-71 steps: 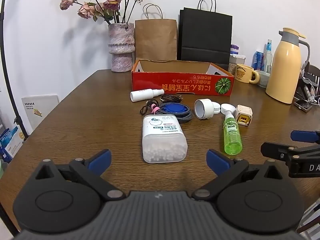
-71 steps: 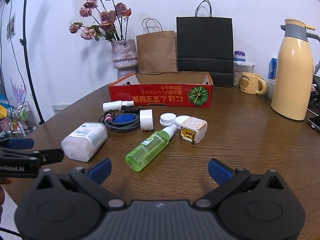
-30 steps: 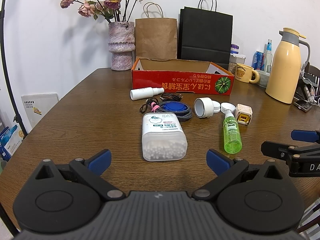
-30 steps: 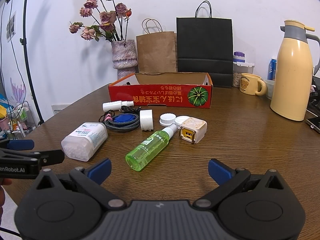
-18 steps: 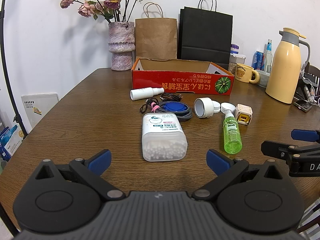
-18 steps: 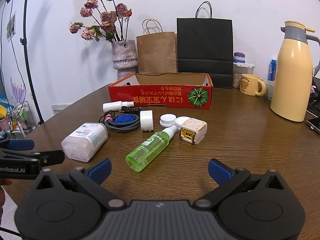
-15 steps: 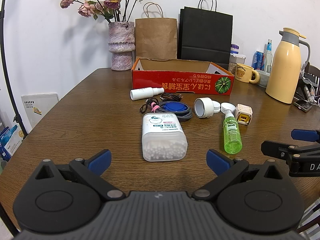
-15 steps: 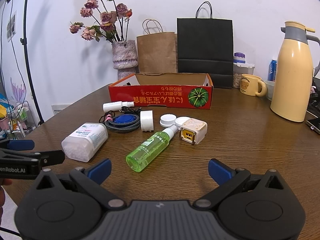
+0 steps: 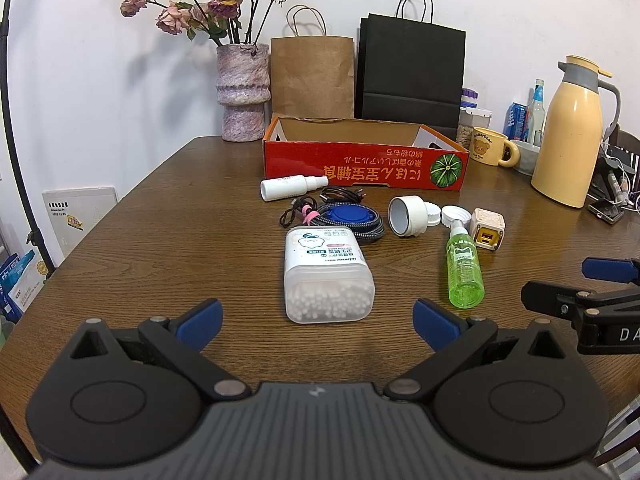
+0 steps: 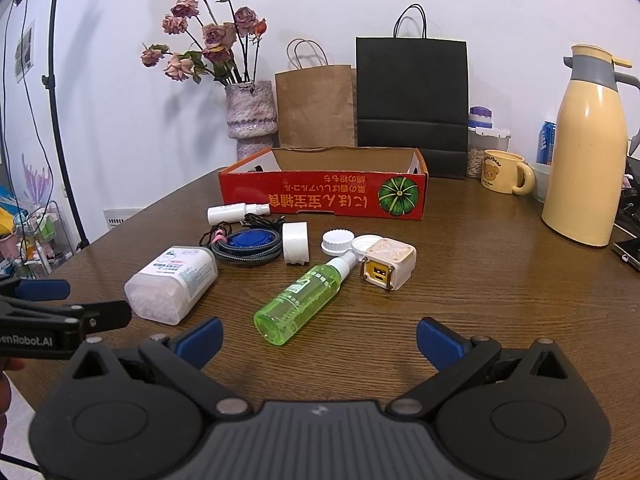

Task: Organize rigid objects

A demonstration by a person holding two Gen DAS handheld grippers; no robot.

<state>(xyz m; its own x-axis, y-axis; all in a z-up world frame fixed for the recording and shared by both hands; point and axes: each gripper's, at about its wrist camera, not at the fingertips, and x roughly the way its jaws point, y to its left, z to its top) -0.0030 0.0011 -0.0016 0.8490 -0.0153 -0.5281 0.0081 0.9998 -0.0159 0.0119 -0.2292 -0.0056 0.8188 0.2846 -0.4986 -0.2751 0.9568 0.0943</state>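
A cotton swab box [image 9: 326, 274] [image 10: 173, 278], a green spray bottle [image 9: 464, 268] [image 10: 306, 292], a white cube charger [image 9: 487, 229] [image 10: 388, 265], a white cylinder [image 9: 406, 216] [image 10: 296, 242], white caps [image 10: 338, 241], a small white spray bottle [image 9: 290, 187] [image 10: 234, 212] and a coiled cable with a blue disc [image 9: 340, 220] [image 10: 250, 242] lie on the wooden table before an open red cardboard box [image 9: 364, 164] [image 10: 324, 194]. My left gripper [image 9: 316, 320] is open and empty, just short of the swab box. My right gripper [image 10: 318, 338] is open and empty, near the green bottle's base.
A vase of dried roses [image 9: 242, 92], a brown paper bag [image 9: 312, 76] and a black bag [image 9: 412, 72] stand behind the box. A yellow thermos [image 10: 588, 152], a bear mug [image 10: 502, 172], jars and a phone [image 10: 628, 250] sit at the right.
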